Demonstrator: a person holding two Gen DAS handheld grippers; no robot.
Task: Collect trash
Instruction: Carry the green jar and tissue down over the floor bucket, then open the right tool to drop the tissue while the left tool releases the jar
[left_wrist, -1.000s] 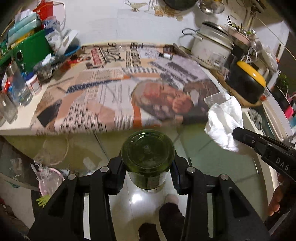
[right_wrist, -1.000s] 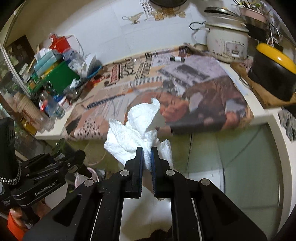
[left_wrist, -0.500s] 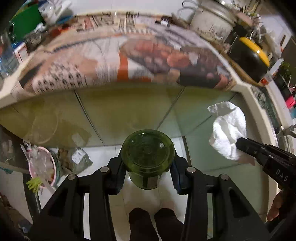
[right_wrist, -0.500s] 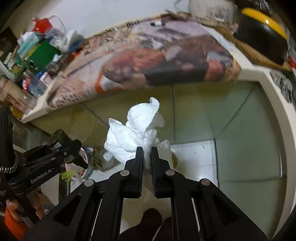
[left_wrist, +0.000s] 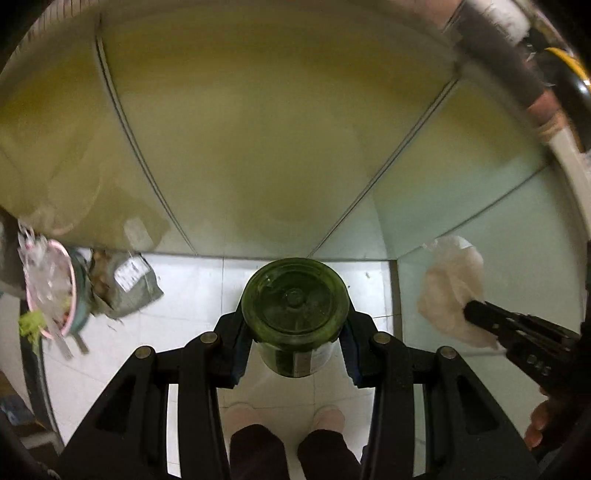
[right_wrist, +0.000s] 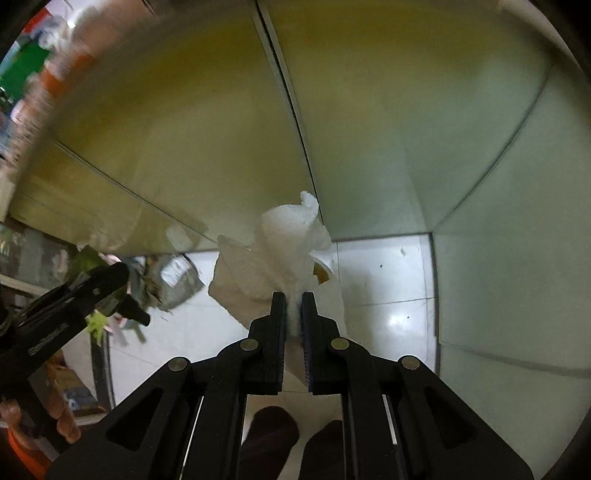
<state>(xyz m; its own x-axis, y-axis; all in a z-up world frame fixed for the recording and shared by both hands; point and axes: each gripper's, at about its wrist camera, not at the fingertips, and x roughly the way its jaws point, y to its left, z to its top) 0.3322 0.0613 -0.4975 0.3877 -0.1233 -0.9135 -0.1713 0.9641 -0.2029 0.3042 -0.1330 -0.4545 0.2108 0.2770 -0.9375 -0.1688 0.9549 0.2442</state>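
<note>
My left gripper (left_wrist: 293, 334) is shut on a green glass jar (left_wrist: 294, 306), held bottom-forward above the white floor. My right gripper (right_wrist: 293, 301) is shut on a crumpled white paper towel (right_wrist: 273, 254); the towel also shows at the right of the left wrist view (left_wrist: 450, 288), pinched by the right gripper (left_wrist: 476, 314). A pink trash bin (left_wrist: 55, 291) lined with clear plastic and holding scraps stands on the floor at far left. The left gripper (right_wrist: 125, 295) shows at the left of the right wrist view.
Greenish cabinet doors (left_wrist: 258, 129) fill the view ahead, below the counter edge (left_wrist: 517, 74). A grey crumpled bag (left_wrist: 125, 284) lies on the floor beside the bin. The person's feet (left_wrist: 288, 417) stand on the white tiles (right_wrist: 388, 295) below the grippers.
Both grippers have tilted down from the newspaper-covered counter toward the floor and cabinet fronts. The jar and paper towel stay gripped. The bin has come closer at left.
</note>
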